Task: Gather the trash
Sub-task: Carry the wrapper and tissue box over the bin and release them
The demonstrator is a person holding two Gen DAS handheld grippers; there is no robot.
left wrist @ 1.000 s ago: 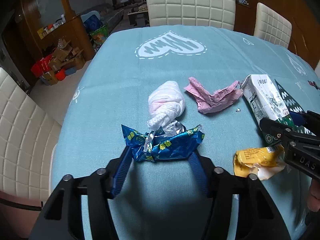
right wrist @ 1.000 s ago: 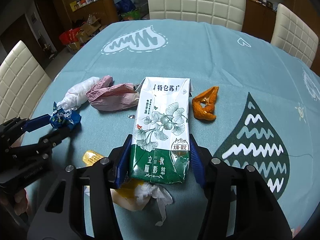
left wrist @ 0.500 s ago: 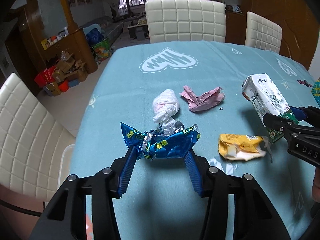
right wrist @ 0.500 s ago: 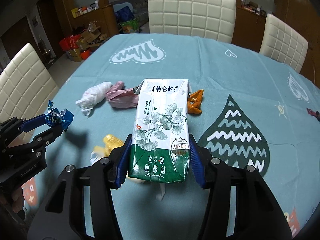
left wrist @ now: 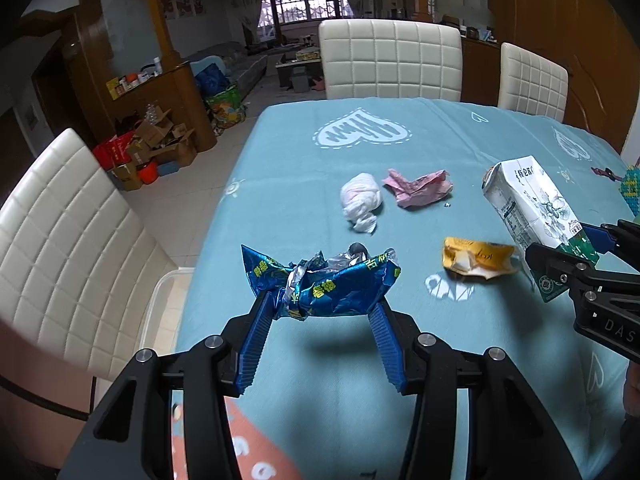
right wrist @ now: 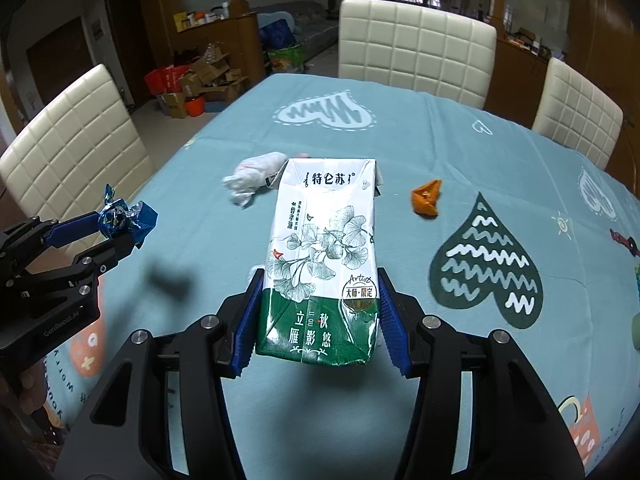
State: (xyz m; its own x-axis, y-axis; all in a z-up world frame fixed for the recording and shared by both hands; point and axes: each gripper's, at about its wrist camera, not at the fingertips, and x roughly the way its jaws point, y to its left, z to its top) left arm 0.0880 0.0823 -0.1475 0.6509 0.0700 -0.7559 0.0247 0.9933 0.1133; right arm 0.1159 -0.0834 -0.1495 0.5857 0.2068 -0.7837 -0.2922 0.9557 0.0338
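Going left to right: the left gripper (left wrist: 320,312) is clenched on a crumpled blue snack wrapper (left wrist: 320,286), and compared with a second ago the wrapper has come up off the teal tablecloth (left wrist: 280,168) and now hangs clear above it, its shadow lying apart on the cloth below; its long axis runs crosswise between the pads, twisted ends poking out to either side. Left behind on the cloth, well apart from both grippers, are a white tissue wad (left wrist: 360,202), a crumpled pink paper (left wrist: 418,188) just beside it, and a yellow wrapper (left wrist: 476,258) nearer the right hand; an orange scrap (right wrist: 427,200) lies further right. The right gripper (right wrist: 318,320) grasps a milk carton (right wrist: 320,264) by its green base, and this too has risen from the table since the earlier frames; the carton's long axis points away from the gripper along the fingers, its folded white top leading, tilted downward toward the table. Judging from this, both pickups are secure and the carry to a bin can begin; a white container rim (left wrist: 168,300) beside the table's left edge may be that bin, though I cannot tell; four pieces remain to collect.
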